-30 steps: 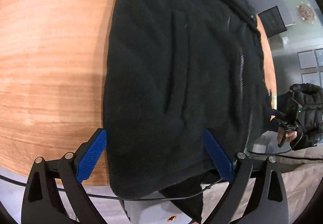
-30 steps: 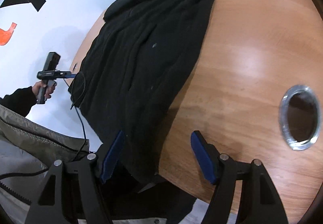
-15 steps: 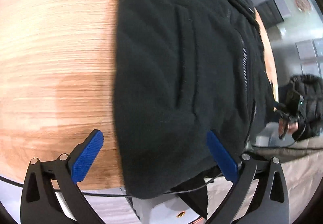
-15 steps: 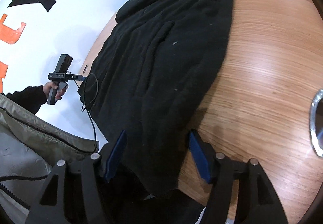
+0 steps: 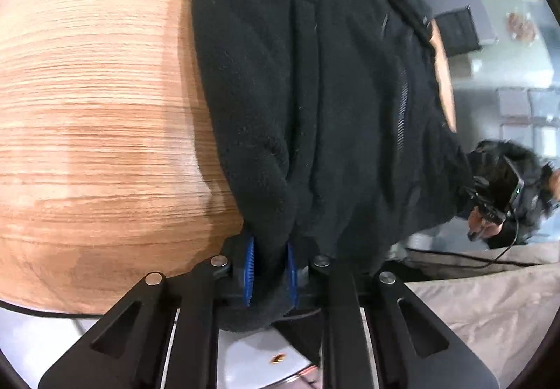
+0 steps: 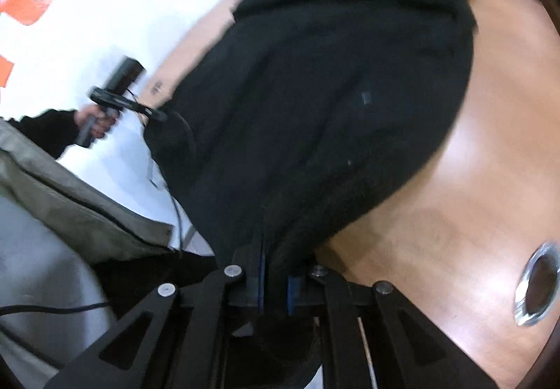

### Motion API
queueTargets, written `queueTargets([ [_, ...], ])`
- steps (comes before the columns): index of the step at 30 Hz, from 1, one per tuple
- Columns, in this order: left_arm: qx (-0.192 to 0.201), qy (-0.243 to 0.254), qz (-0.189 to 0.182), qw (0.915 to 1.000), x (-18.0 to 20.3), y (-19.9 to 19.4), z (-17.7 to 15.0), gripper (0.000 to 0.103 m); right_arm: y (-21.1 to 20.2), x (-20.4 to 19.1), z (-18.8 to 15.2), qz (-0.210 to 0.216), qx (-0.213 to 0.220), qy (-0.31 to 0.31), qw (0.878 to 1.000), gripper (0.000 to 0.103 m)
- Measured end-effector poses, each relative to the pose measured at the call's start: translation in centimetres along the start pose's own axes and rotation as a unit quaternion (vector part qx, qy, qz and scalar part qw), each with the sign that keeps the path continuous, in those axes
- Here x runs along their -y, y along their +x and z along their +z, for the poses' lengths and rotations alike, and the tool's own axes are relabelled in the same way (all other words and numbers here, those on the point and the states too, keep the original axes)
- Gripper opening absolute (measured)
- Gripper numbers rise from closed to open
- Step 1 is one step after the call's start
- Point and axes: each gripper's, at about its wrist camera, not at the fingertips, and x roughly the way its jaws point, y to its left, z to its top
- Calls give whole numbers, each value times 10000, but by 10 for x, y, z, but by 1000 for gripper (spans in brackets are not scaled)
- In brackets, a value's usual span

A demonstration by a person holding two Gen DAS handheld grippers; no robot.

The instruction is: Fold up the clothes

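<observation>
A black fleece jacket [image 5: 315, 91] lies spread along the edge of a round wooden table [image 5: 87, 126]. It also shows in the right wrist view [image 6: 332, 109]. My left gripper [image 5: 270, 270] is shut on the jacket's near hem, with fabric bunched between its blue pads. My right gripper [image 6: 276, 280] is shut on the hem at the other corner, at the table's edge. Each gripper appears small in the other's view, held in a hand: the right one [image 5: 497, 193] and the left one [image 6: 115, 98].
A round metal cable grommet [image 6: 537, 287] is set in the table to the right of my right gripper. A grey-beige coat [image 6: 70, 200] and cables sit beside the table edge. White floor with orange and black marks [image 6: 31, 4] lies beyond.
Both grippers went from wide open around the hem to shut on it. Both views have moved in closer to the jacket's edge, and the fabric now bunches at the pads.
</observation>
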Motion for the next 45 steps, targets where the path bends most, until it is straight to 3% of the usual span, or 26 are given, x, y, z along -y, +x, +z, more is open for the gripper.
queueTargets([
  [6, 681, -376, -1113, 9907, 15, -58, 13, 12, -44, -25, 59, -539, 527, -344, 9966, 8],
  [11, 1229, -458, -2100, 9689, 26, -103, 64, 12, -66, -20, 125, -863, 1278, -267, 9877, 8],
  [16, 1573, -525, -2664, 9495, 44, -139, 101, 12, -87, -3, 176, -1196, 1930, -90, 9738, 8],
  [19, 1990, -862, -2858, 9334, 30, -167, 136, 12, -97, 14, 205, -1222, 2335, 180, 9645, 8],
  [22, 2338, -962, -2821, 9255, 13, -180, 163, 12, -110, 32, 220, -1194, 2579, 267, 9584, 8],
  [28, 2972, -1208, -2685, 9083, 8, -167, 230, 11, -100, 92, 245, -1162, 2470, 262, 9617, 8],
  [33, 3116, -1089, -2579, 9080, 11, -133, 286, 11, -81, 136, 265, -1042, 2376, 243, 9655, 8],
  [37, 2968, -961, -2288, 9221, 17, -111, 326, 9, -66, 166, 284, -940, 2346, 269, 9672, 8],
  [41, 2992, -902, -1849, 9318, 13, -100, 340, 10, -40, 209, 303, -949, 2146, 716, 9695, 9],
  [45, 2793, -859, -1292, 9476, 4, -82, 356, 10, -15, 246, 314, -929, 1922, 1159, 9701, 15],
])
